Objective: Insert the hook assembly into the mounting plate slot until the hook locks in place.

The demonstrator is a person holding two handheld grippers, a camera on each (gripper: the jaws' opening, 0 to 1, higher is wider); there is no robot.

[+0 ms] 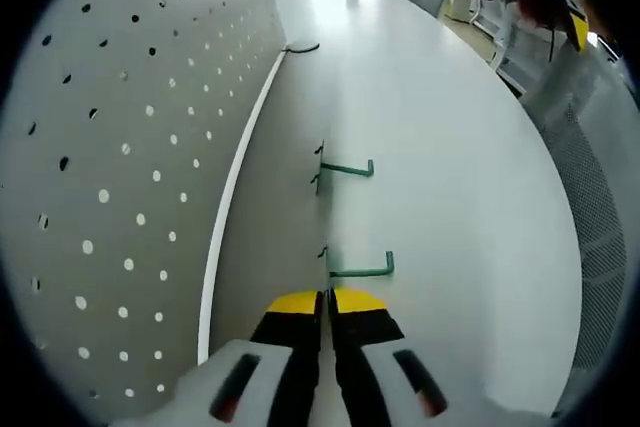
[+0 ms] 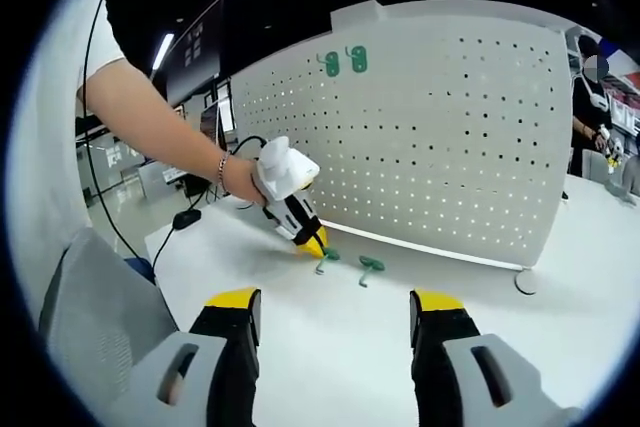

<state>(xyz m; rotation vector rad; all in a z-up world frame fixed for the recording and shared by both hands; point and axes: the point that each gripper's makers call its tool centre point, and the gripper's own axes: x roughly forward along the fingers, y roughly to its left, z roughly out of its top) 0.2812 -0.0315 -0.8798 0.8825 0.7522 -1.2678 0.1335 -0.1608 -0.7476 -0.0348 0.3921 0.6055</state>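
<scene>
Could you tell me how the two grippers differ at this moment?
The left tool has its jaws closed together, while the right tool has its jaws wide apart. The left tool sits low over the table, just short of a green hook by the pegboard; the right tool is held back from the hooks. Both have yellow tips and carry nothing.

No legible text or labels.

Open table [image 1: 450,177] beside pegboard [image 1: 130,147]; two hooks [image 1: 345,172] lie near.
</scene>
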